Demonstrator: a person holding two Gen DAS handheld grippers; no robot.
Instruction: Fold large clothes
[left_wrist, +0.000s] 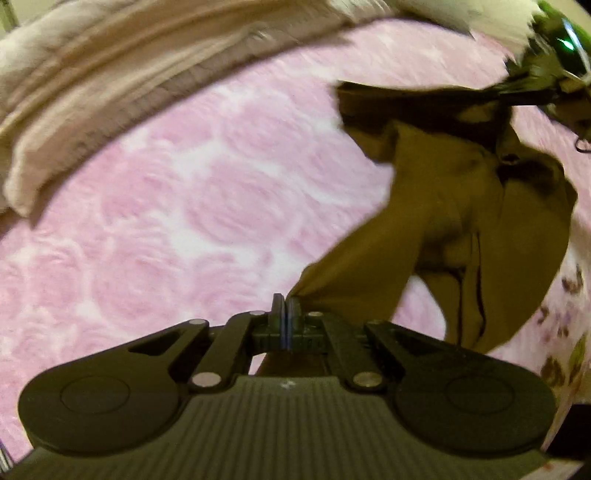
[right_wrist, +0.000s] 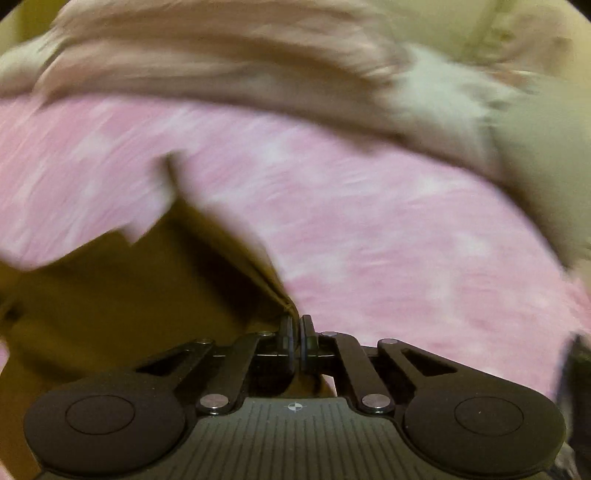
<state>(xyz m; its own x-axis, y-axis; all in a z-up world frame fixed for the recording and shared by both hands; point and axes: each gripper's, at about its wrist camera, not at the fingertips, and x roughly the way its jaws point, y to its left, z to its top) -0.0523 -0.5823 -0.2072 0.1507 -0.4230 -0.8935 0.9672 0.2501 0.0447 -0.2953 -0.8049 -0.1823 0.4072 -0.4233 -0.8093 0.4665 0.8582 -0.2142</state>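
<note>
A brown garment (left_wrist: 439, 225) hangs stretched over a pink rose-patterned bed cover (left_wrist: 184, 206). My left gripper (left_wrist: 285, 301) is shut on a bunched corner of it, the cloth running up and to the right. At the top right of the left wrist view, the other gripper (left_wrist: 532, 92) pinches the garment's far end. In the right wrist view, my right gripper (right_wrist: 297, 321) is shut on an edge of the brown garment (right_wrist: 122, 280), which falls away to the lower left. Both views are blurred by motion.
A beige quilted blanket (left_wrist: 92, 85) lies bunched along the far side of the bed, also seen as the blanket (right_wrist: 207, 74) in the right wrist view. A white fluffy item (right_wrist: 447, 96) lies beside it. A floral cloth (left_wrist: 569, 332) shows at the right edge.
</note>
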